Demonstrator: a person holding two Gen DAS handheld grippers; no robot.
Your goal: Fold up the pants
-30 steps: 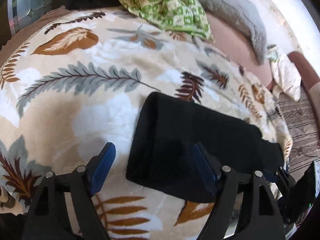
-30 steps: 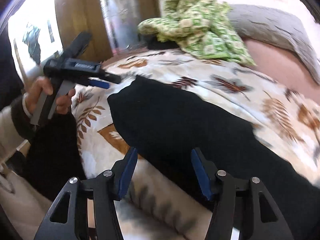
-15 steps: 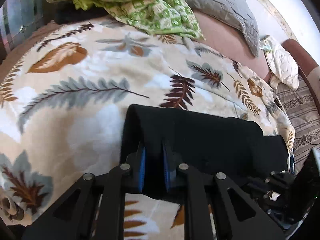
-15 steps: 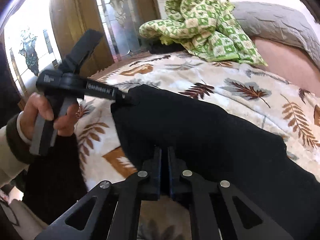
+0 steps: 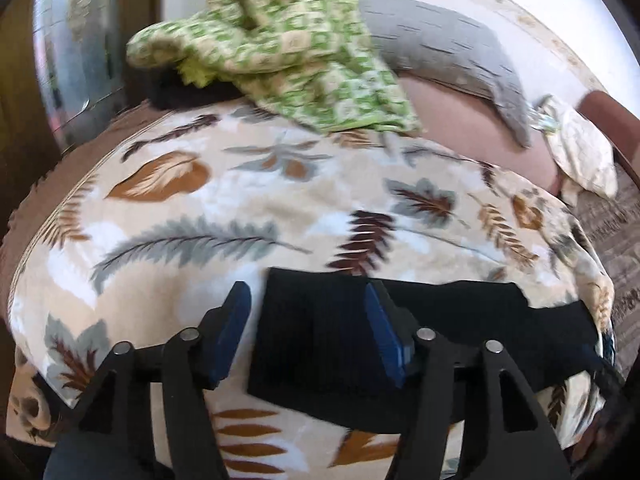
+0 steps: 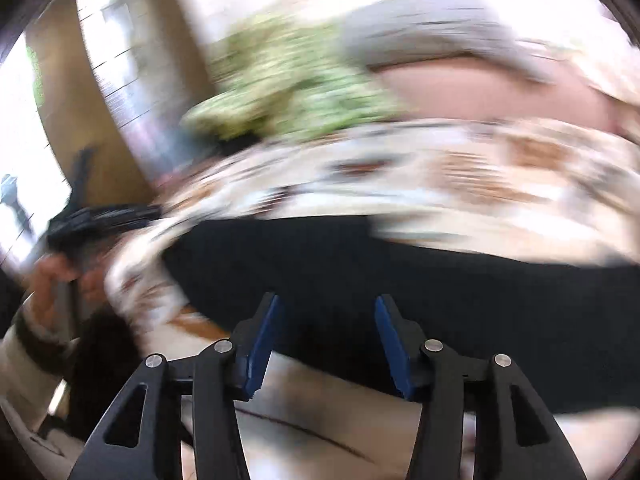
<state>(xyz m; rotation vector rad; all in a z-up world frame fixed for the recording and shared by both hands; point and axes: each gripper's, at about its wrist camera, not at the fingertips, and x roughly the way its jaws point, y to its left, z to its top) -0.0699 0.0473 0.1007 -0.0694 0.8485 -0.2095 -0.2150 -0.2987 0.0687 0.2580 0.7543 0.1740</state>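
The black pants [image 5: 420, 320] lie folded in a long band across the near edge of the leaf-print blanket [image 5: 224, 208]. My left gripper [image 5: 308, 304] is open, its blue pads either side of the band's left end, holding nothing. In the blurred right wrist view the pants [image 6: 400, 268] stretch across the middle. My right gripper [image 6: 326, 312] is open just over their near edge. The left gripper [image 6: 100, 220] and the hand holding it show at the left of that view.
A green checked cloth [image 5: 288, 40] is bunched at the far side of the bed, beside a grey pillow [image 5: 448, 48]. A small printed pillow [image 5: 580, 156] lies at the far right. A glass door [image 5: 68, 40] stands at the left.
Both grippers were shut on the pants half a second ago and have now opened and let go. The right wrist view is blurred by fast motion.
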